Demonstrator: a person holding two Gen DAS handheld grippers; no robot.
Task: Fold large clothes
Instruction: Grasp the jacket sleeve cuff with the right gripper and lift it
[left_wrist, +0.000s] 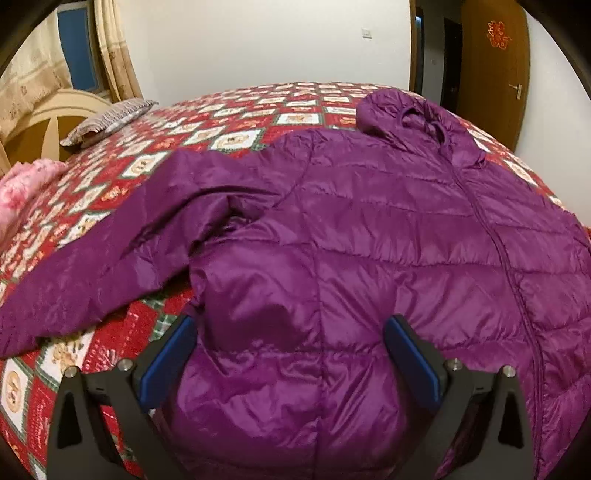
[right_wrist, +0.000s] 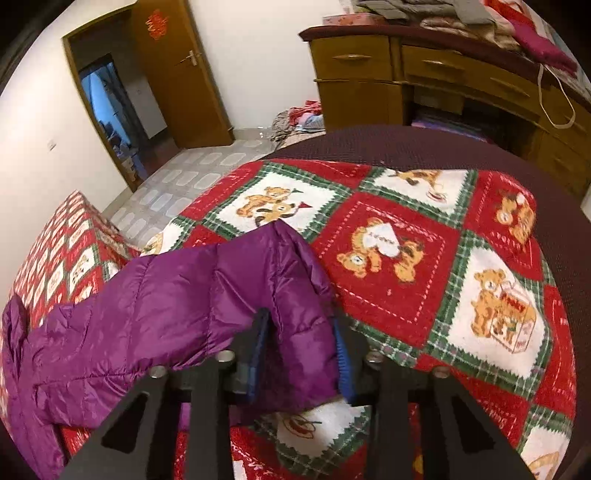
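A purple quilted hooded jacket (left_wrist: 369, 236) lies front up on the bed, hood (left_wrist: 402, 110) at the far side, one sleeve (left_wrist: 110, 251) stretched out to the left. My left gripper (left_wrist: 291, 325) is wide open, its blue-padded fingers (left_wrist: 413, 354) standing on either side of the jacket's lower left body. In the right wrist view the other sleeve (right_wrist: 177, 310) runs in from the left. My right gripper (right_wrist: 301, 317) has its fingers (right_wrist: 341, 354) around the sleeve's cuff end, partly closed on it.
The bed carries a red, white and green teddy-bear quilt (right_wrist: 424, 258). A grey pillow (left_wrist: 107, 122) and a pink blanket (left_wrist: 22, 184) lie at the left. A wooden dresser (right_wrist: 424, 77) stands beyond the bed's foot. An open wooden door (right_wrist: 173, 74) is behind.
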